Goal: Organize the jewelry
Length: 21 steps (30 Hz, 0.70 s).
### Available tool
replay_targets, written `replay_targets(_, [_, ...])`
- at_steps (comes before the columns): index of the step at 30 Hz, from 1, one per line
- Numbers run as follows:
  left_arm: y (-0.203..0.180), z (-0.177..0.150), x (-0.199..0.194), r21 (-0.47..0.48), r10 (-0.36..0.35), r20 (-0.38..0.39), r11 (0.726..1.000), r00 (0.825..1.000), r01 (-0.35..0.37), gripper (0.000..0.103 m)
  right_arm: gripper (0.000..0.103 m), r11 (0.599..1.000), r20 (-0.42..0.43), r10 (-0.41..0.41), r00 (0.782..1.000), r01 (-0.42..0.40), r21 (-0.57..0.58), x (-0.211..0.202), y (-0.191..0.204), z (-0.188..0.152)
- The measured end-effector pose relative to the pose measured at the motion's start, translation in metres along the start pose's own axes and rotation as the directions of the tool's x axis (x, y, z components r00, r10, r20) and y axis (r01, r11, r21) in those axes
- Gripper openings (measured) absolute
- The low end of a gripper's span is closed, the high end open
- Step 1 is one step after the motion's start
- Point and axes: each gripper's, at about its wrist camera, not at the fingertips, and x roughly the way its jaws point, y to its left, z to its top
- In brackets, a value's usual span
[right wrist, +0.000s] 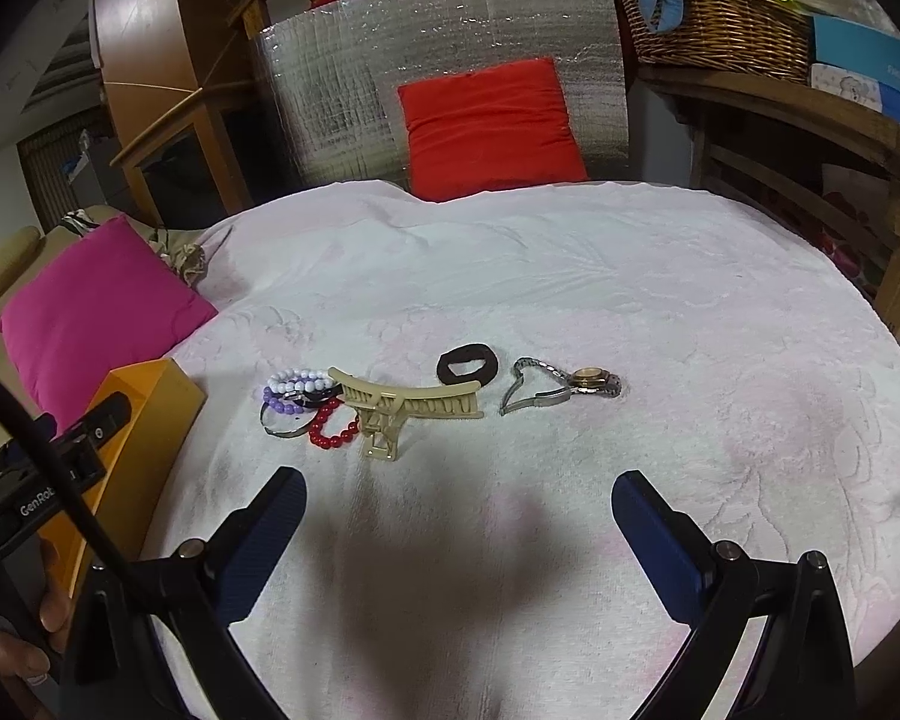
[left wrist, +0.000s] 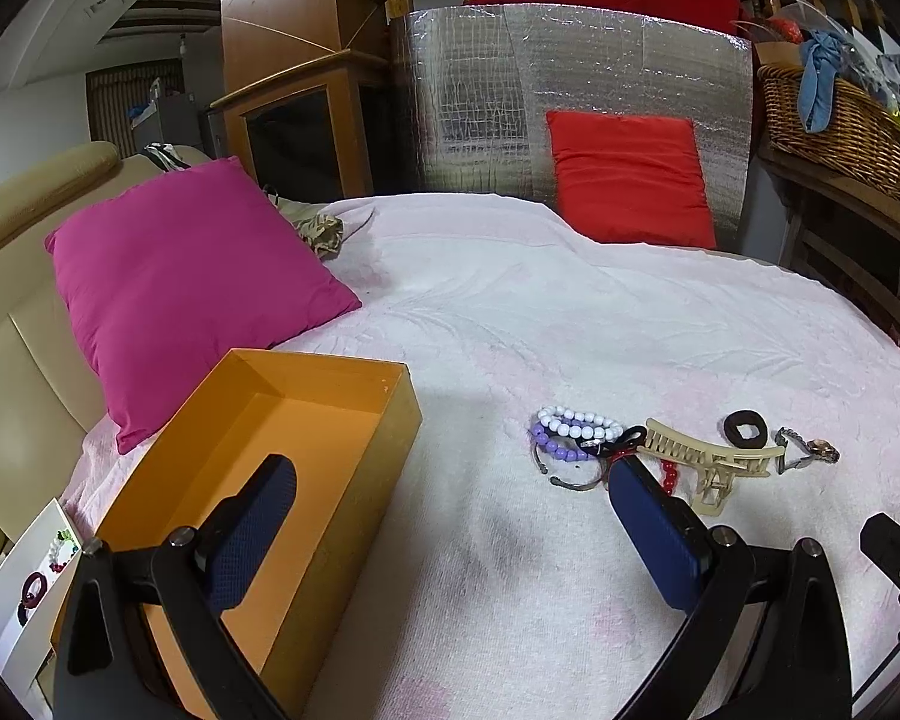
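An open orange box (left wrist: 306, 456) stands empty on the white towel-covered bed, at the left; its corner (right wrist: 150, 396) shows in the right wrist view. A row of jewelry lies to its right: white bead bracelet (left wrist: 579, 423), purple bead bracelet (right wrist: 279, 403), red bead bracelet (right wrist: 330, 429), cream hair claw (right wrist: 408, 405), black hair tie (right wrist: 467, 365) and a metal watch (right wrist: 570, 387). My left gripper (left wrist: 450, 501) is open, its left finger over the box, its right finger just before the bracelets. My right gripper (right wrist: 459, 516) is open, short of the claw and watch.
A magenta pillow (left wrist: 192, 282) lies behind the box and a red pillow (right wrist: 489, 126) leans on a silver foil panel (left wrist: 570, 96) at the back. A wicker basket (right wrist: 714, 18) sits on a wooden shelf at right. A picture card (left wrist: 27, 582) lies left of the box.
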Motion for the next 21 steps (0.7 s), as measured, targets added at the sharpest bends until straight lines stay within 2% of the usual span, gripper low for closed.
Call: replay_targets(21, [0.0011, -0.0019, 0.0011, -0.002, 0.002, -0.007, 1.0, 1.0, -0.002, 0.103, 0.103, 1.0, 0.003, 0.007, 1.0, -0.007, -0.003, -0.001, -0.0002, 0.001])
